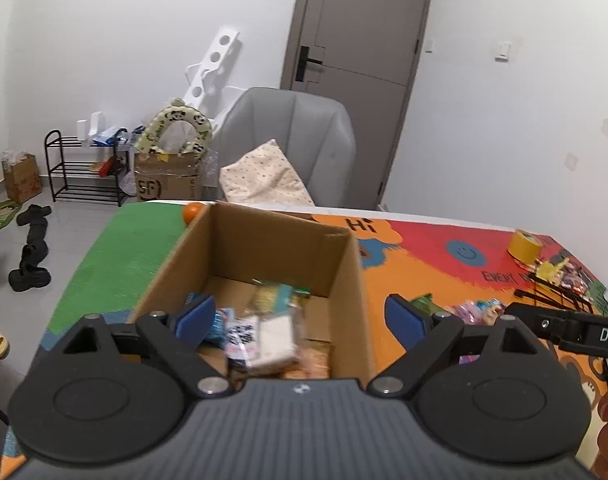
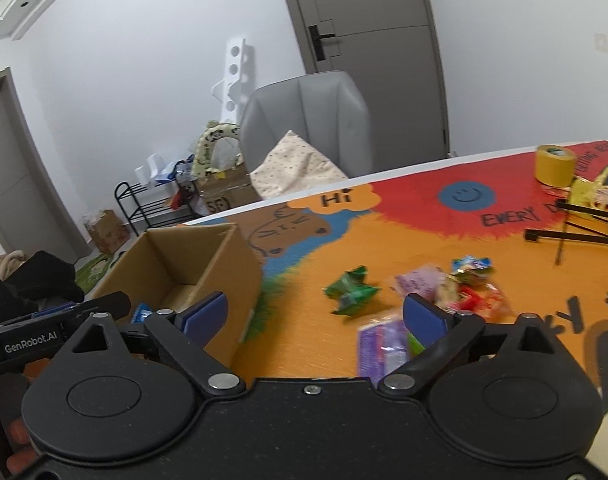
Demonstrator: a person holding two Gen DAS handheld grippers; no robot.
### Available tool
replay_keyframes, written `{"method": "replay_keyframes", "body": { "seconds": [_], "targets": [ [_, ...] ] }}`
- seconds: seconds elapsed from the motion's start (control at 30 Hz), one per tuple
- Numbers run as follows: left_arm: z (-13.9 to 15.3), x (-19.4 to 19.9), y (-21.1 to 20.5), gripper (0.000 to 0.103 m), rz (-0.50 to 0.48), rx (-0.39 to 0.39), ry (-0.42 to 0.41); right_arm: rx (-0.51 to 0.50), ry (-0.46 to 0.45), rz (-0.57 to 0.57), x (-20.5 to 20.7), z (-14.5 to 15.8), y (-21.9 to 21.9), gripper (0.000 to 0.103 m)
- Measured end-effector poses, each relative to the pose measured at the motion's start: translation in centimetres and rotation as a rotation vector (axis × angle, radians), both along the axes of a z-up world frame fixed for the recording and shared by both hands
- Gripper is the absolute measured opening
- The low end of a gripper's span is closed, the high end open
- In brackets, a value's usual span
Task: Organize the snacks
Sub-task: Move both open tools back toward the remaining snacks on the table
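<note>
Left hand-held gripper (image 1: 299, 316): jaws spread wide with nothing between the blue pads; it hangs over the open cardboard box, one pad above the box's inside, the other outside its right wall.
Right hand-held gripper (image 2: 314, 314): jaws also spread wide and holding nothing; it sits above the worktop between the box and the loose snacks.
Worktop (image 2: 312, 248): flat surface under a bright printed mat, orange and red with a blue smiley, a "Hi" bubble and a green patch at the far left.
Room: white walls, a grey door (image 1: 360, 40), a grey padded chair (image 1: 291, 136) with a dotted cushion (image 1: 263, 176) beyond the far edge, and a black wire rack (image 1: 83, 168) on the tiled floor at left.
Cardboard box (image 1: 271, 240): plain brown corrugated, square, open-topped, standing on the left part of the worktop.
Snacks in box (image 1: 263, 328): several small wrapped packets, blue, white and pale, lying flat on the bottom; blurred.
Loose snacks (image 2: 456, 288): a cluster of crinkled foil and plastic packets right of the box, purple, red and multicoloured.
Green packet (image 2: 350, 292): crumpled, shiny, lying alone between the box and the cluster.
Purple packet (image 2: 380, 346): flat, blurred, nearest the right hand-held gripper.
Tape roll (image 2: 554, 164): yellow, thick, standing on the far right of the worktop.
Orange ball (image 1: 193, 211): small, round, just behind the box's far left corner.
</note>
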State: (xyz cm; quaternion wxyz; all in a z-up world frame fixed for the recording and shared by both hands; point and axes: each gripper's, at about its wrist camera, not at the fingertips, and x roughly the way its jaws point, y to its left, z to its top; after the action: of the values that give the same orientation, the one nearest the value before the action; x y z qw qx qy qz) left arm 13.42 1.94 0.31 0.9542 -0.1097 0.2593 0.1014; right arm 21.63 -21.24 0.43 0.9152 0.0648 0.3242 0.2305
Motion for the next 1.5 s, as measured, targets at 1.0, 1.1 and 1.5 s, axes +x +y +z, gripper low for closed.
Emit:
{"method": "replay_keyframes", "body": {
  "seconds": [1.0,1.1,1.5],
  "targets": [
    [-3.4,3.9,-11.1,0.090,-0.206,0.013,0.072,0.001,0.069,-0.174,0.3,-4.2,-10.7,0.089],
    [-4.1,4.6,-11.9,0.090,-0.216,0.002,0.083,0.011,0.086,-0.165,0.5,-4.7,-10.9,0.085],
    [-7.3,6.6,-14.0,0.085,-0.252,-0.010,0.141,0.010,0.119,-0.196,0.5,-6.0,-11.8,0.079]
  ]
}}
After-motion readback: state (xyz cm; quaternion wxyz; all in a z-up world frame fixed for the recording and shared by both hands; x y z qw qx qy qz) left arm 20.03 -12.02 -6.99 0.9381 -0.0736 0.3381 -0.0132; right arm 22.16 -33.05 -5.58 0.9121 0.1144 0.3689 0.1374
